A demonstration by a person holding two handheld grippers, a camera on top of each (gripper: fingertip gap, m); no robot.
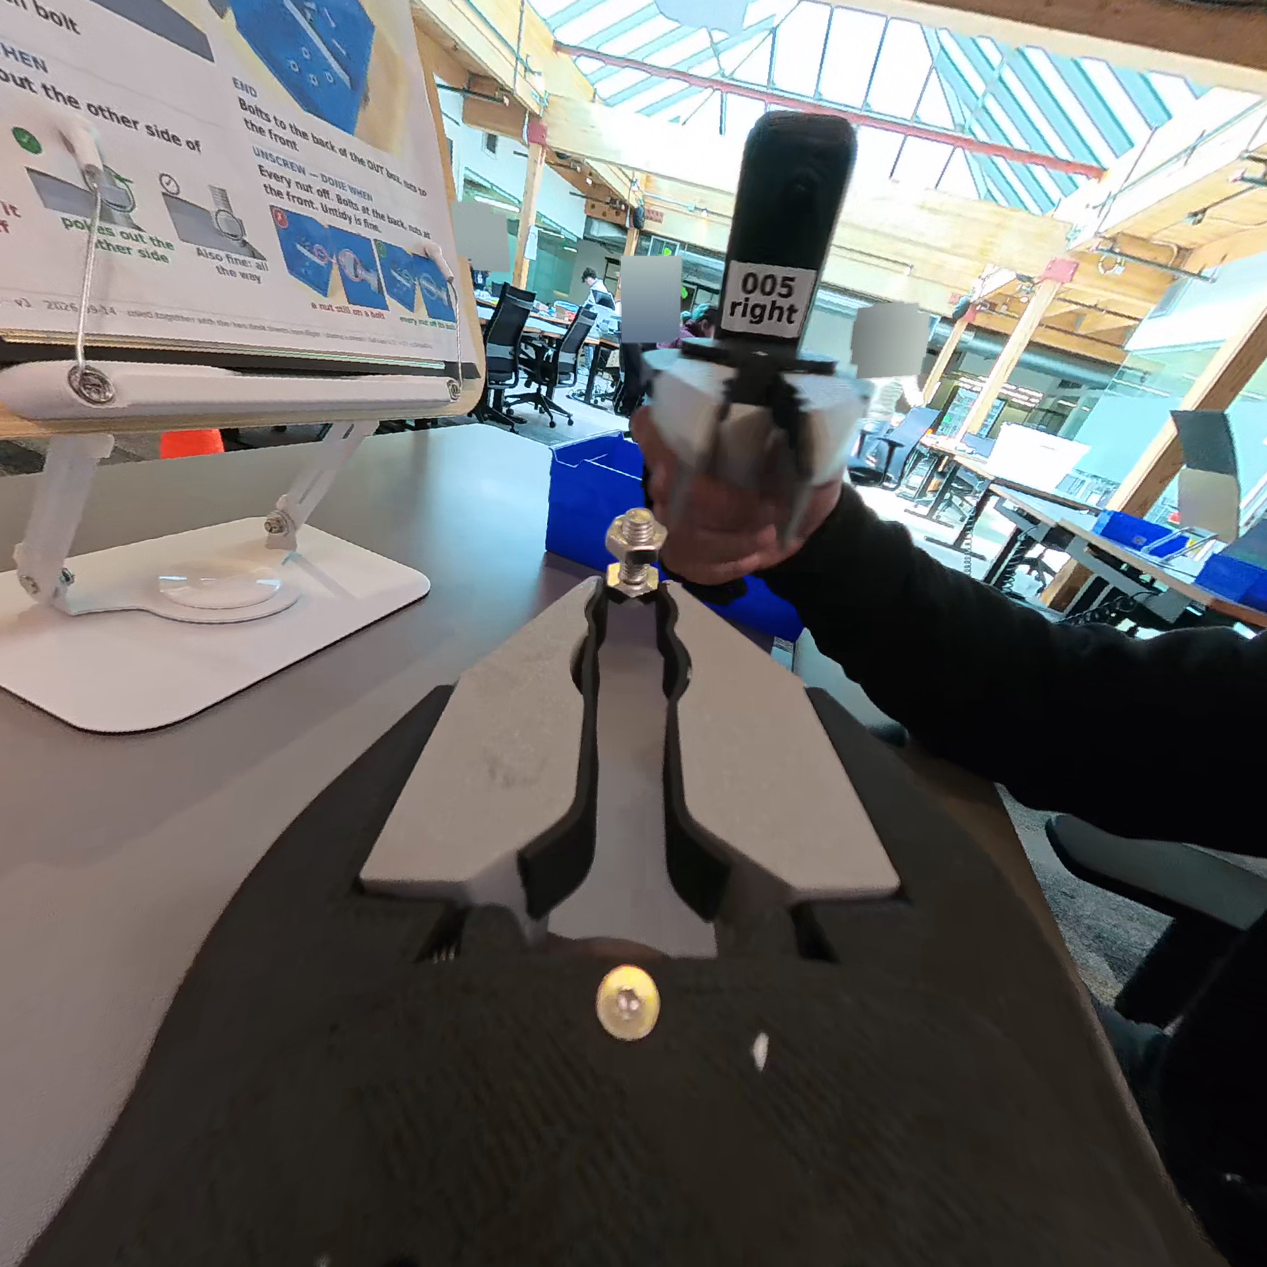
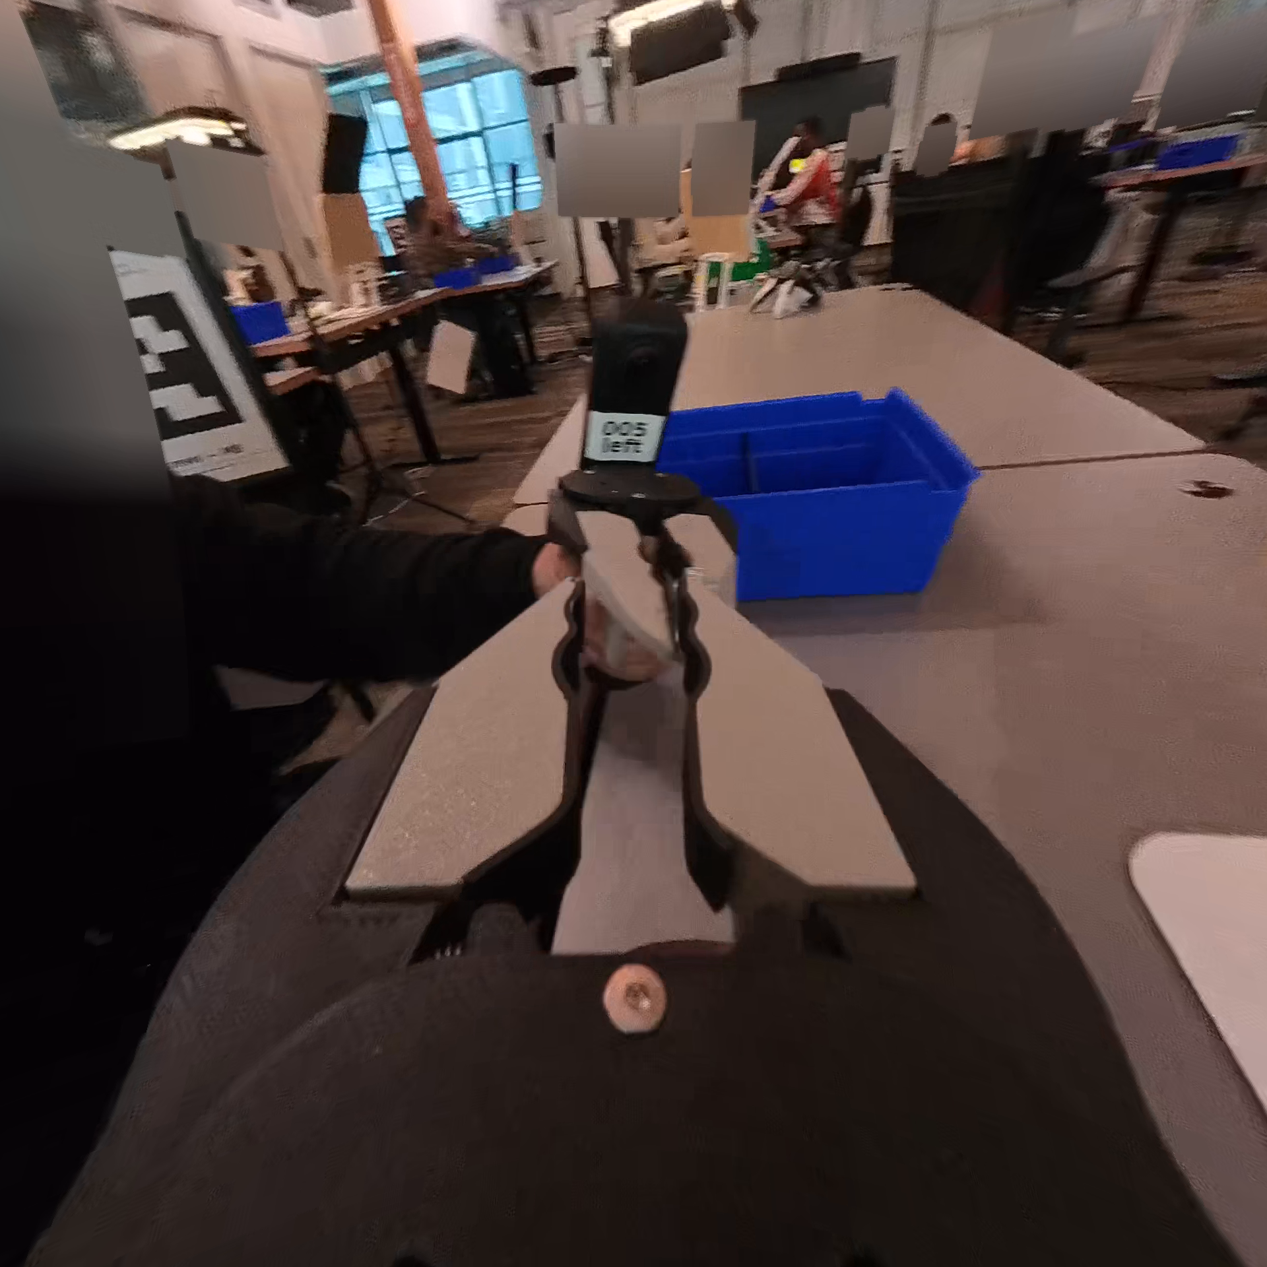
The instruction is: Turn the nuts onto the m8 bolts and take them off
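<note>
Steel shows at the tips of my left gripper [image 1: 631, 595]: its 2 grey fingers [image 1: 521, 720] are pinched nearly together on the head of a bolt [image 1: 632, 574], which stands upright with its threaded end up. 1 nut [image 1: 636, 536] sits on the thread just below the top, with a stretch of bare thread between it and the head.

Just beyond and to the right of the bolt, my right gripper [image 1: 744, 473] faces back toward me, a hand [image 1: 713, 528] in a black sleeve wrapped under it. In its own view, the right gripper [image 2: 631, 617] has a narrow gap between its fingers; that picture is blurred, and I cannot tell whether anything sits between them, though the left gripper [image 2: 668, 617] lies right at their tips.

Behind both, a blue bin [image 2: 843, 541] rests on the grey table [image 2: 1028, 651]. To my left stands a white stand [image 1: 206, 617] carrying a printed instruction sheet [image 1: 206, 171].
</note>
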